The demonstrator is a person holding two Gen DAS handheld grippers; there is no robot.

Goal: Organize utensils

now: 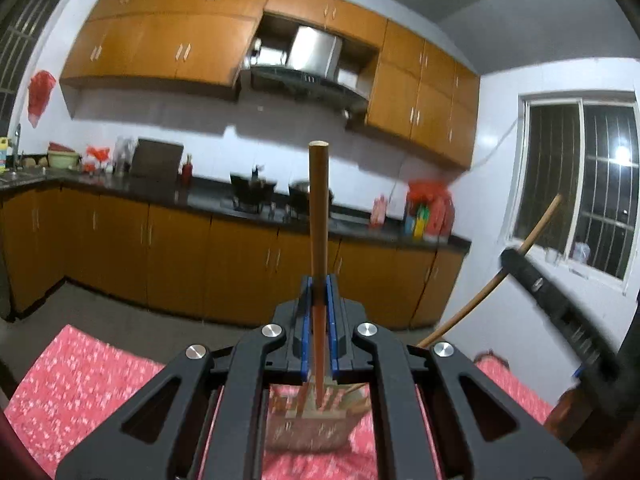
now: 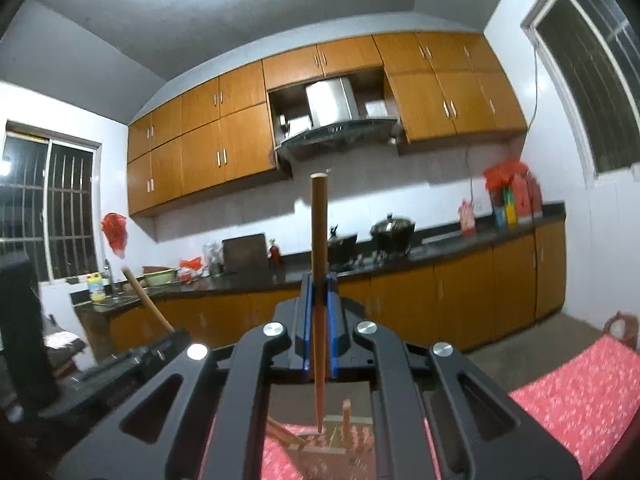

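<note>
My left gripper [image 1: 319,280] is shut on a wooden chopstick [image 1: 319,208] that stands upright, its lower tip reaching into a utensil holder [image 1: 316,420] on the red patterned cloth [image 1: 80,392]. My right gripper [image 2: 319,278] is shut on another wooden chopstick [image 2: 319,232], also upright, its tip just above the holder [image 2: 340,444], which has several chopsticks in it. The right gripper and its chopstick [image 1: 516,256] show at the right of the left wrist view. The left gripper's chopstick [image 2: 146,300] shows at the left of the right wrist view.
The red cloth [image 2: 568,392] covers the table under both grippers. Behind are a dark kitchen counter [image 1: 208,200] with pots, bottles and bags, orange cabinets [image 1: 168,40], a range hood [image 2: 336,132] and barred windows [image 1: 580,184].
</note>
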